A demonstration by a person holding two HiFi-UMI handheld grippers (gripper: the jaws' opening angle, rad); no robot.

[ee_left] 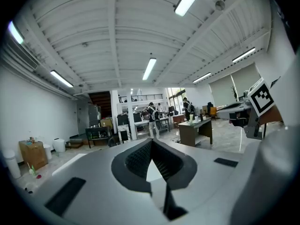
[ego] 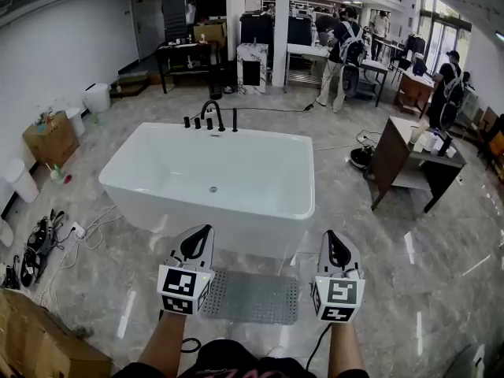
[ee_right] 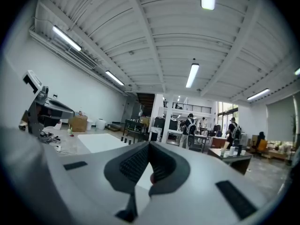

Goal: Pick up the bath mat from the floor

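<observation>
White bathtub (ego: pixel 236 225) mid-floor, black faucet (ego: pixel 211 113) on far rim. Cardboard box (ego: pixel 49 138) by left wall. Brown desk (ego: pixel 400 150) right of bathtub. Cables (ego: pixel 41 242) on floor, left. Person (ego: pixel 340 47) at far bench.

marble floor (ego: pixel 441 290), white bathtub (ego: pixel 213 181), wooden desk (ego: pixel 413 160).

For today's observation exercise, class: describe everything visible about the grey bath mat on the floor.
The grey rectangular bath mat looks rubbery, its top covered in rows of small dots. It lies flat on the glossy marbled floor, long side along the white bathtub. Its left end is hidden behind the left claw; nothing grips it.
</observation>
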